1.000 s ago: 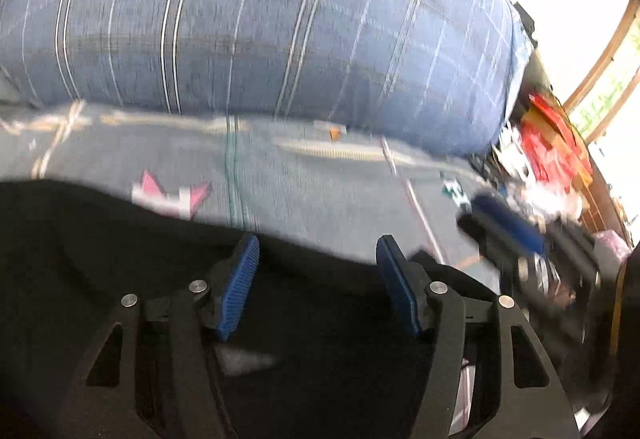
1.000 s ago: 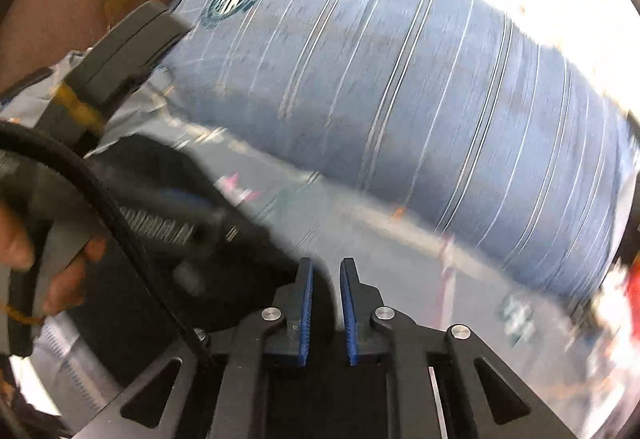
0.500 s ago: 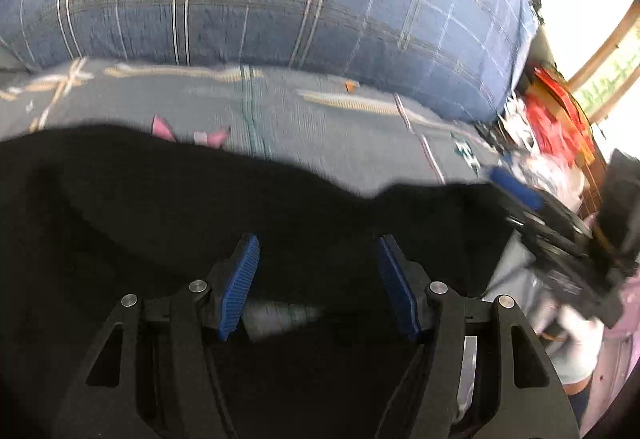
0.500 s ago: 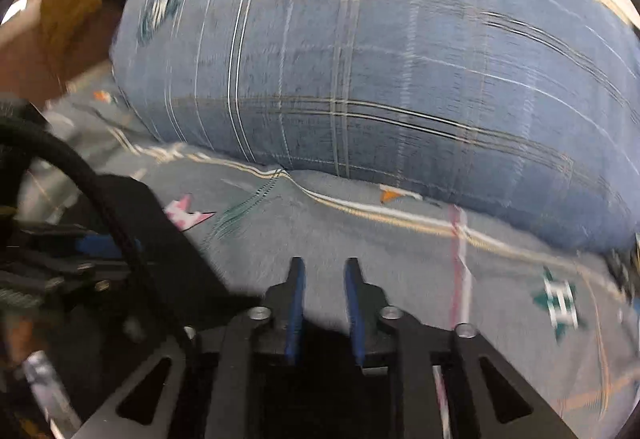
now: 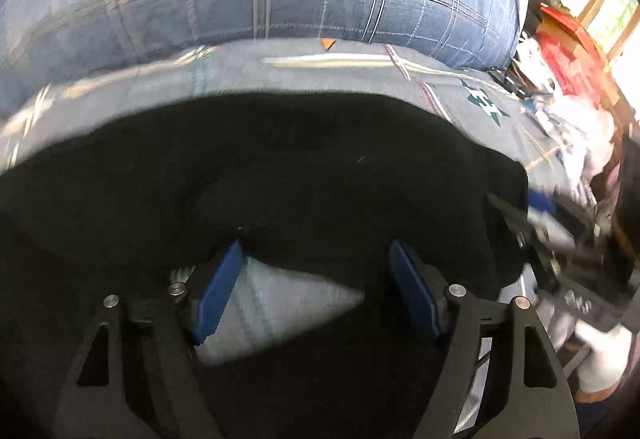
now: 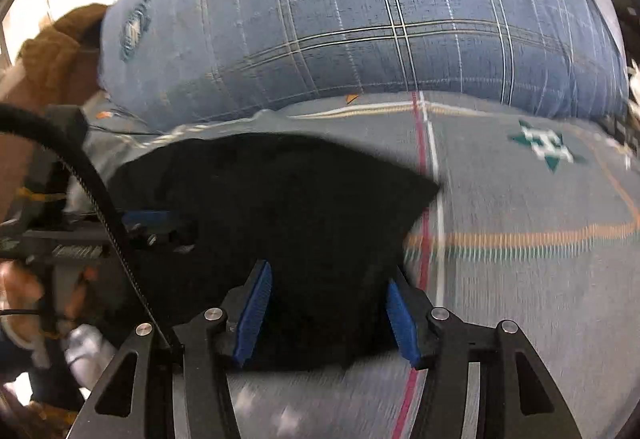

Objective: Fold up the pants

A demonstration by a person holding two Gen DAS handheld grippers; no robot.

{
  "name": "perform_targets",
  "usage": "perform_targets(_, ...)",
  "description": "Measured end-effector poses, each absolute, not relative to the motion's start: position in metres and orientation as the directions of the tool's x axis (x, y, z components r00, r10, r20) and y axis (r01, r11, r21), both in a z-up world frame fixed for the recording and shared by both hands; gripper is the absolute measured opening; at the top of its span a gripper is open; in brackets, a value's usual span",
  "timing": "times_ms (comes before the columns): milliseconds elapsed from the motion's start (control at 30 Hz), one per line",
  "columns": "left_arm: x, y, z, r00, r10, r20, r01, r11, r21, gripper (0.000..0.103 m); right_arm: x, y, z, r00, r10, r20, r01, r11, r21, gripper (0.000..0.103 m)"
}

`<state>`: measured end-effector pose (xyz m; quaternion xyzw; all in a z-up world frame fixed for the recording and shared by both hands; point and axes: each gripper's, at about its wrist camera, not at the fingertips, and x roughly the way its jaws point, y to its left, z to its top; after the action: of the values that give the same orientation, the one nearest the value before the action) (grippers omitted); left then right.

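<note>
The black pants lie in a folded heap on a grey patterned bedsheet. My left gripper hangs low over their near edge. Its jaws are opening, and between its blue pads show black cloth and a pale wedge of sheet, with nothing pinched. In the right wrist view the pants end in a corner toward the right. My right gripper straddles their near edge, jaws opening, the cloth loose between the pads. The left gripper shows at the pants' left side, and the right gripper at their right side.
A big blue plaid pillow fills the back of the bed, right behind the pants. A brown cushion sits at its left end. Red and white clutter is piled beyond the bed's right side, near a window. A hand holds the left gripper.
The right jaws went from shut to wide apart, letting the black cloth go. Both grippers came down toward the bed, the pants now lie on the sheet, and the left jaws widened.
</note>
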<state>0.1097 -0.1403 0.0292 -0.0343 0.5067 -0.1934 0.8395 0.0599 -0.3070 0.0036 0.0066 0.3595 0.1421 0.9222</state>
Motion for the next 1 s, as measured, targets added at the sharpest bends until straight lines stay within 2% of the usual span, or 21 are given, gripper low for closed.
perform_targets(133,0.151,-0.141,0.04,0.447,-0.361,-0.818,0.239,0.93,-0.28,0.075,0.111,-0.3,0.023,0.749,0.193,-0.634,-0.221,0.975,0.034,0.054)
perform_targets(233,0.166,-0.128,0.052,0.465,-0.403,-0.788,0.193,0.915,-0.354,0.075,0.129,-0.304,0.044,0.764,0.198,-0.615,-0.188,0.979,0.081,0.054)
perform_targets(333,0.164,-0.121,0.062,0.487,-0.41,-0.771,0.202,0.912,-0.358,0.075,0.1,-0.322,0.063,0.807,0.249,-0.536,-0.192,0.968,0.161,0.055)
perform_targets(433,0.148,-0.127,0.061,0.426,-0.464,-0.777,0.294,0.883,-0.366,0.075,0.068,-0.342,0.047,0.774,0.26,-0.577,-0.17,0.964,0.206,0.06)
perform_targets(533,0.124,-0.141,0.056,0.366,-0.492,-0.79,0.378,0.854,-0.357,0.075,0.045,-0.355,0.01,0.698,0.249,-0.671,-0.148,0.968,0.204,0.06)
perform_targets(700,0.111,-0.177,0.038,0.242,-0.53,-0.813,0.45,0.803,-0.39,0.075,0.044,-0.36,-0.012,0.674,0.291,-0.679,-0.176,0.956,0.235,0.06)
perform_targets(733,0.11,-0.186,0.033,0.212,-0.537,-0.816,0.465,0.79,-0.399,0.075,0.048,-0.361,-0.012,0.68,0.298,-0.67,-0.187,0.954,0.235,0.056)
perform_targets(767,0.11,-0.195,0.027,0.182,-0.547,-0.817,0.481,0.774,-0.411,0.075,0.053,-0.359,-0.013,0.686,0.304,-0.661,-0.2,0.952,0.231,0.04)
perform_targets(833,0.102,-0.2,0.032,0.22,-0.54,-0.813,0.503,0.777,-0.38,0.075,0.06,-0.354,-0.013,0.673,0.309,-0.672,-0.218,0.951,0.219,0.021)
perform_targets(933,0.097,-0.204,0.039,0.165,-0.595,-0.787,0.508,0.735,-0.449,0.069,0.056,-0.348,-0.008,0.657,0.303,-0.69,-0.253,0.951,0.177,0.008)
perform_targets(1000,0.09,-0.206,0.05,0.182,-0.607,-0.773,0.524,0.725,-0.446,0.069,0.04,-0.347,0.002,0.655,0.339,-0.675,-0.283,0.939,0.197,0.007)
